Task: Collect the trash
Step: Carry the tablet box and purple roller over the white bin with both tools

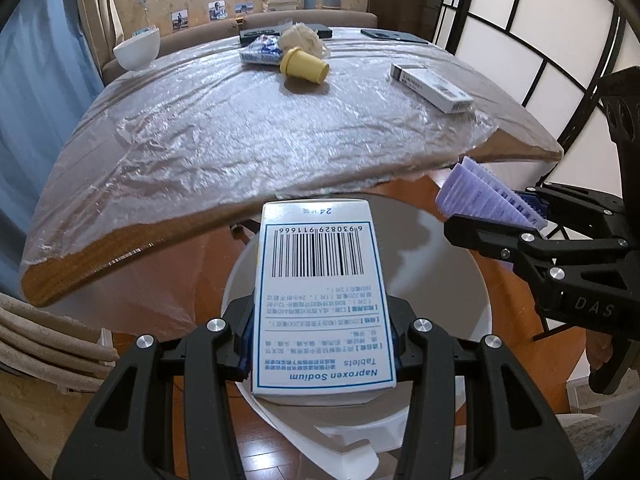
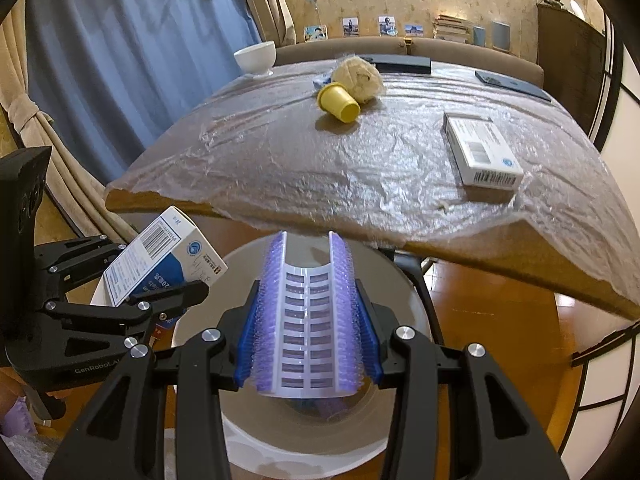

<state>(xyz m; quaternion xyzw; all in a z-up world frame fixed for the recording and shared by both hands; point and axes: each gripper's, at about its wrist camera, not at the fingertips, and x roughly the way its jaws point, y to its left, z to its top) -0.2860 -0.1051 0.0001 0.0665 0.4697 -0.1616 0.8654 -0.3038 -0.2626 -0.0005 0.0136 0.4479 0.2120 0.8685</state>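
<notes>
With the left gripper (image 1: 322, 344) clamped on a medicine box (image 1: 322, 300) and the right gripper (image 2: 308, 340) on a purple brush (image 2: 308, 316), both over the white bin (image 2: 404, 276) at 6 o'clock, four pieces are judged left on the table (image 1: 200, 140): one box (image 2: 482, 152) at 2 o'clock, and one yellow cup (image 2: 338, 102), one wad (image 2: 360, 74), one wrapper (image 1: 260, 50) at 12.

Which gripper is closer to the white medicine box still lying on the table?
Right. The right gripper, shut on the purple brush, hangs over the bin below the table edge near the box. The left gripper, holding the Naproxen box, sits farther left.
</notes>
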